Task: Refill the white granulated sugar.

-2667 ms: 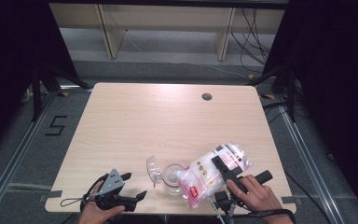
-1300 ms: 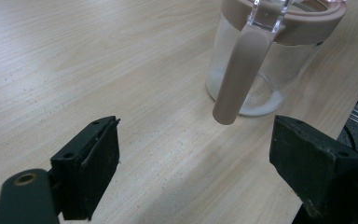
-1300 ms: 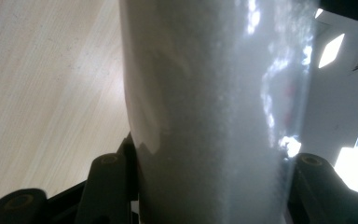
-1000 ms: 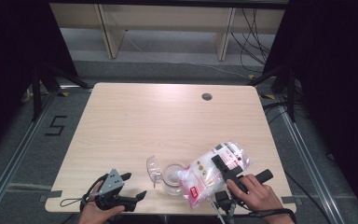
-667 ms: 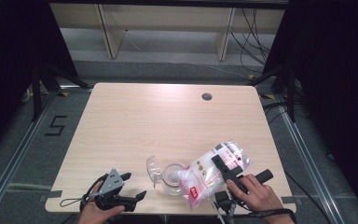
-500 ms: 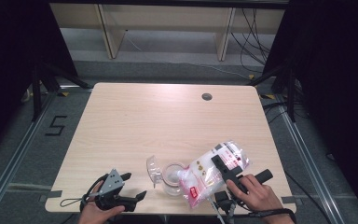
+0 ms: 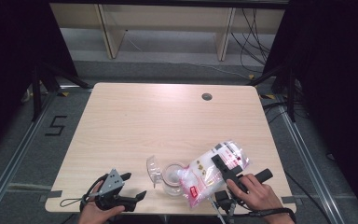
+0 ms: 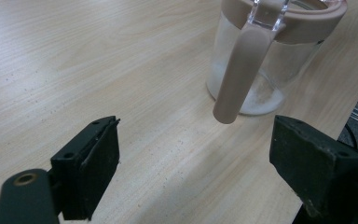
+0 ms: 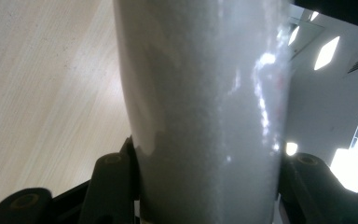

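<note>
Looking down from the high view, the right gripper (image 7: 224, 169) clamps a clear plastic bag (image 7: 212, 171) of white granules, tilted so its lower corner hangs at the mouth of a glass jar (image 7: 171, 177) near the table's (image 7: 168, 116) front edge. The jar's hinged lid (image 7: 152, 169) stands flipped open on its left side. The left gripper (image 7: 129, 187) rests at the front left corner, well apart from the jar, jaws spread and empty.

In the left gripper view, the two black jaws stand wide with bare wood between them. Beyond them the jar (image 8: 270, 56) stands upright, clear glass with a tan collar and a tan latch strap (image 8: 235, 74) hanging down its side. A thin layer of white granules lies in the bottom, so filling seems barely begun.

In the right gripper view, the bag (image 9: 205, 107) stands between the jaws, which press its sides; the contents look fine, white and densely packed, the film glossy with reflections.

Nothing steadies the jar, so a nudge from the heavy bag could slide or tip it near the edge. If the bag's mouth sits off the rim, granules would spill onto the table. The slick, soft film could also slip or sag in the grip and dump the contents all at once.
</note>
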A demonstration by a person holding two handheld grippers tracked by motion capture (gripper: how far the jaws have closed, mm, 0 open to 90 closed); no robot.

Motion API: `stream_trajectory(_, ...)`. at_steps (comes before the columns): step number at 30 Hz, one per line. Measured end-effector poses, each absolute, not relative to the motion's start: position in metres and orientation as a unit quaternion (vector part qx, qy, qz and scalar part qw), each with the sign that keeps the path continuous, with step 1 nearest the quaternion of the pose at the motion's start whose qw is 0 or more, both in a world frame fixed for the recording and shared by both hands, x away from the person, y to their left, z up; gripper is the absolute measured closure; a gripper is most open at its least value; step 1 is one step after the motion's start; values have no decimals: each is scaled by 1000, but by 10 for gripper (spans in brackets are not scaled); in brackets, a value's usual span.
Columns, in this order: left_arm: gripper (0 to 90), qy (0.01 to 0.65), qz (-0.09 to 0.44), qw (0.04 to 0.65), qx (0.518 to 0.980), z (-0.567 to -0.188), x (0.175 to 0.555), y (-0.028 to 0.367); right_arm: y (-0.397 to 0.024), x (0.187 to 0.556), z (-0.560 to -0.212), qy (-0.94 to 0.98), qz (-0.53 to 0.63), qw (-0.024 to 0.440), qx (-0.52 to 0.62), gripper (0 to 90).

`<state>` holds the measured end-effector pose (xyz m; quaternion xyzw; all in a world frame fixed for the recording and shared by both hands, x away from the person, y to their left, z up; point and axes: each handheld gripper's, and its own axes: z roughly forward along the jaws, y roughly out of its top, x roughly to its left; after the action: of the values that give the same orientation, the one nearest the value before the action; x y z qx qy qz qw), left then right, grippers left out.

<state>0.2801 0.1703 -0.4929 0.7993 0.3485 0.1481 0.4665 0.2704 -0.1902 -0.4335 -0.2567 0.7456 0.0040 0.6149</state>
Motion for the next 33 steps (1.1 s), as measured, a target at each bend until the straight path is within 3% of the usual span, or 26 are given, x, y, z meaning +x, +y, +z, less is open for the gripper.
stream_trajectory(33,158,348,147,469,799,-493,280,171,-190,275,-432,738,4,619,-267,549)
